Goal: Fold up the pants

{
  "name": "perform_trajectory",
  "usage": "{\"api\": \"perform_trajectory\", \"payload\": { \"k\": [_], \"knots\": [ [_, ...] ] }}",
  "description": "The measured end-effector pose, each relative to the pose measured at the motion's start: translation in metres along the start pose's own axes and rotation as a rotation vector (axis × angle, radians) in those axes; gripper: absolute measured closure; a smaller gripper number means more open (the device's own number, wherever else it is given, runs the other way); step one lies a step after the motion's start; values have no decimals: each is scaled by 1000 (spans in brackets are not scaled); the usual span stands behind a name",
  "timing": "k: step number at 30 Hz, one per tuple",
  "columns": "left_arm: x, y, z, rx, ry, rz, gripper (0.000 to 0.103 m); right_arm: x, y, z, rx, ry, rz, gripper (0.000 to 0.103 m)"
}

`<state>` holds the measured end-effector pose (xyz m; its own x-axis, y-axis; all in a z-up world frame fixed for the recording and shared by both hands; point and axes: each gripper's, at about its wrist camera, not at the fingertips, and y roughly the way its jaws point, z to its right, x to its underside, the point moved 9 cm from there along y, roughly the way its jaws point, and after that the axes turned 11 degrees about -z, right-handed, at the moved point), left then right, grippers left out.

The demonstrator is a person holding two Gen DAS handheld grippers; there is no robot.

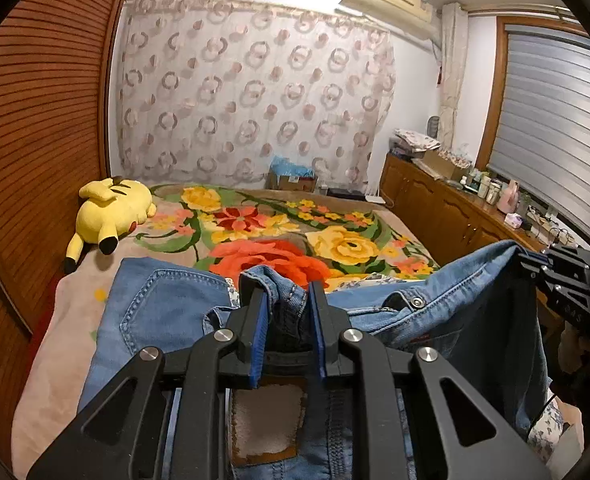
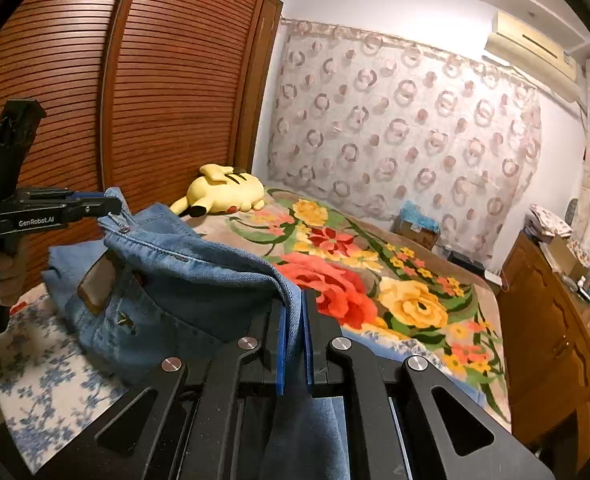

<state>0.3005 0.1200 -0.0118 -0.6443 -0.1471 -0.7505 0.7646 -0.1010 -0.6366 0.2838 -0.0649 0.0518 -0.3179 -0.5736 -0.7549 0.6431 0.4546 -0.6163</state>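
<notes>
Left gripper (image 1: 287,294): I clamp a bunched waistband corner of the jeans (image 1: 163,312).
Right gripper (image 2: 293,312): pinched tight on the other waistband edge.
Jeans: stretched between my grippers, legs trailing onto the floral blanket (image 2: 411,280) ahead.
Plush toy (image 1: 111,210): far left, beyond the jeans.

Left gripper (image 1: 287,292): black angular linkage arms, silver round rivets, blue pads (image 1: 258,312). Right gripper (image 2: 293,320): identical build. White "GenRobot.AI" lettering on the left unit's black side, right-wrist view.
</notes>
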Motion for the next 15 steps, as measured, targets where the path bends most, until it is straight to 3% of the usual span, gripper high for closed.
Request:
{"api": "perform_trajectory", "payload": {
  "k": [10,15],
  "knots": [
    [-2,50,-21,-21,-20,-91,82,-23,69,14,-15,-6,-58,96],
    [5,63,-30,-46,-27,-128,76,-30,103,17,-25,-11,-105,96]
  ]
}}
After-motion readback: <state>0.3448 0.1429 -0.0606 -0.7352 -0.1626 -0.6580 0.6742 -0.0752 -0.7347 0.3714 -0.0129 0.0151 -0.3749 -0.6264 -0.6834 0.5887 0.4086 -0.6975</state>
